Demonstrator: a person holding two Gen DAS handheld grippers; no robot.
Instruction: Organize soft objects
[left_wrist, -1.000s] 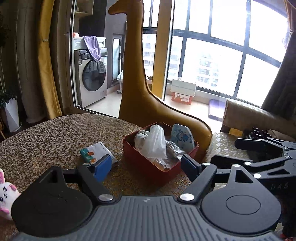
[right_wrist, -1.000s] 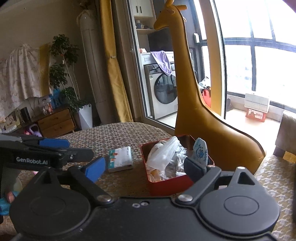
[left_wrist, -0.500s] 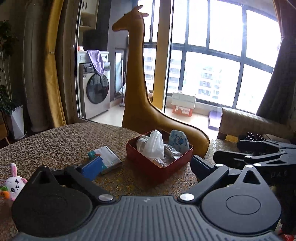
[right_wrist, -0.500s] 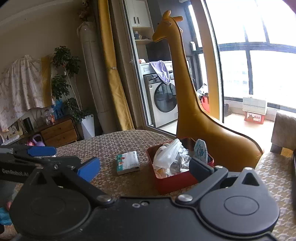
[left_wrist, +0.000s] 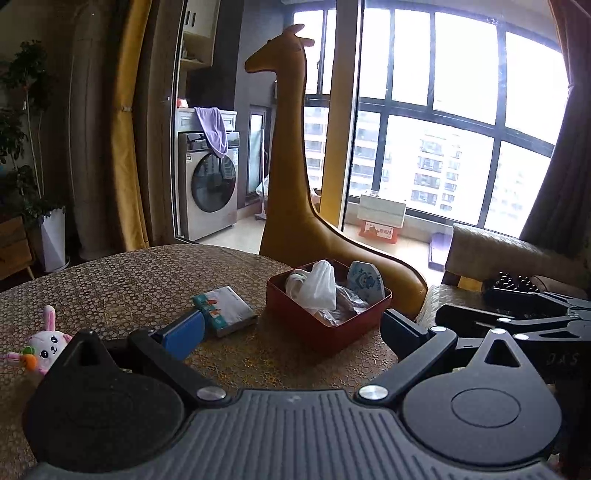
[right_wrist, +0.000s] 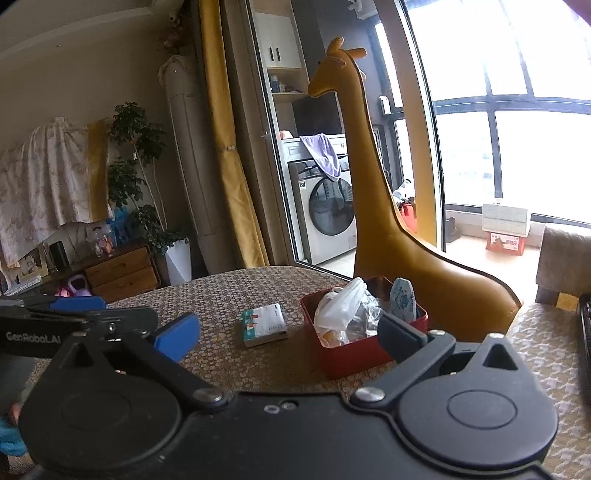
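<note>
Tools: left tool (left_wrist: 291, 328), right tool (right_wrist: 288, 334) agape, empty | red box (left_wrist: 343, 332) beside tissue pack (left_wrist: 225, 311) | bunny (left_wrist: 46, 345) apart

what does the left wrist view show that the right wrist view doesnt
Only the left wrist view shows the bunny plush at the table's left edge, and the right gripper seen from outside, past the red box.

Only the right wrist view shows the wooden dresser, the draped cloth on the wall, and the left gripper from outside.

Both show the red box holding a white plastic bag, the tissue pack beside it, the giraffe, the washing machine, and each camera's own gripper open and empty.
</note>
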